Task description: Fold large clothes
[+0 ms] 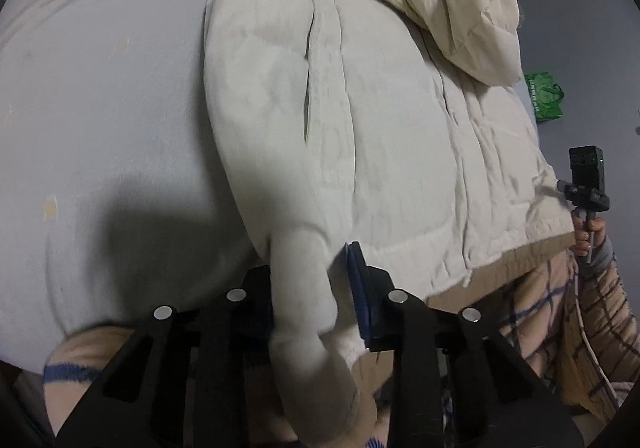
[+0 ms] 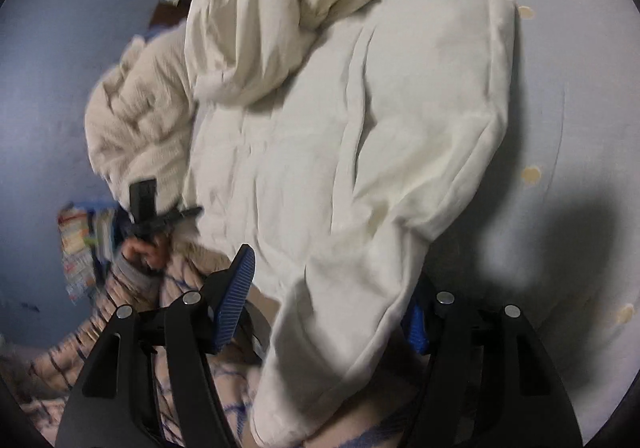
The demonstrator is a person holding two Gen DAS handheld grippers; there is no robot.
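Observation:
A large cream padded jacket (image 1: 380,136) lies on a pale grey bed sheet (image 1: 100,96), its hood folded at the top. It also shows in the right wrist view (image 2: 340,136). My left gripper (image 1: 308,288) has its blue-padded jaws around the jacket's left sleeve cuff (image 1: 304,308); a gap shows on the right pad side. My right gripper (image 2: 332,304) stands wide open around the other sleeve (image 2: 352,308), which hangs between the jaws. The right gripper also shows in the left wrist view (image 1: 586,184) at the jacket's hem.
A plaid beige blanket (image 1: 580,320) lies at the bed's near edge. A green bag (image 1: 544,96) sits on the floor at right. Colourful packages (image 2: 80,248) lie on the blue floor (image 2: 40,108) at left.

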